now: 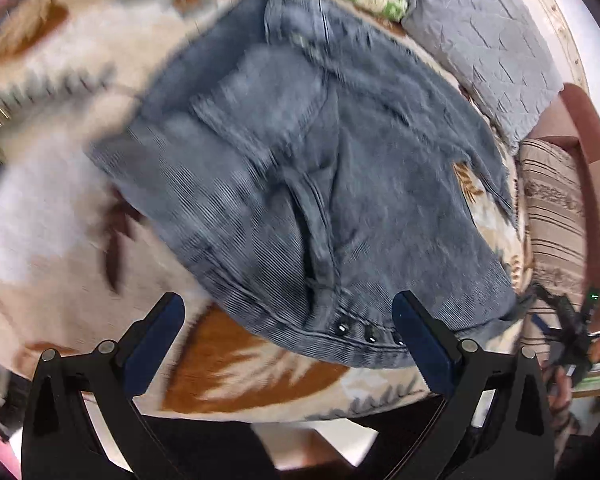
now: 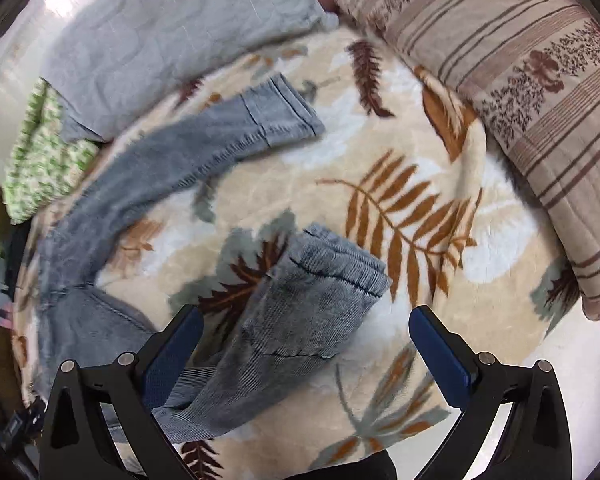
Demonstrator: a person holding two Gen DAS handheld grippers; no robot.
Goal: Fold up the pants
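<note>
Grey corduroy pants (image 1: 300, 184) are seen spread on a leaf-print blanket (image 1: 60, 208), waistband w/ snap buttons (image 1: 368, 334) at 6 o'clock in left wrist view. Left gripper (image 1: 288, 344): jaws wide apart, nothing held, poised just above waistband. Right gripper (image 2: 306, 352): jaws wide apart, empty, over the near leg cuff (image 2: 340, 268); far leg cuff (image 2: 284, 108) lies at 11 o'clock. A striped pillow (image 2: 520, 80) is seen at 2 o'clock, grey quilt (image 2: 160, 28) at 11.

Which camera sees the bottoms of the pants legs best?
The right wrist view. Both leg ends lie there on the leaf blanket: the near cuff and the far cuff. The left wrist view shows mostly the waistband and snaps, no clear cuffs.
</note>
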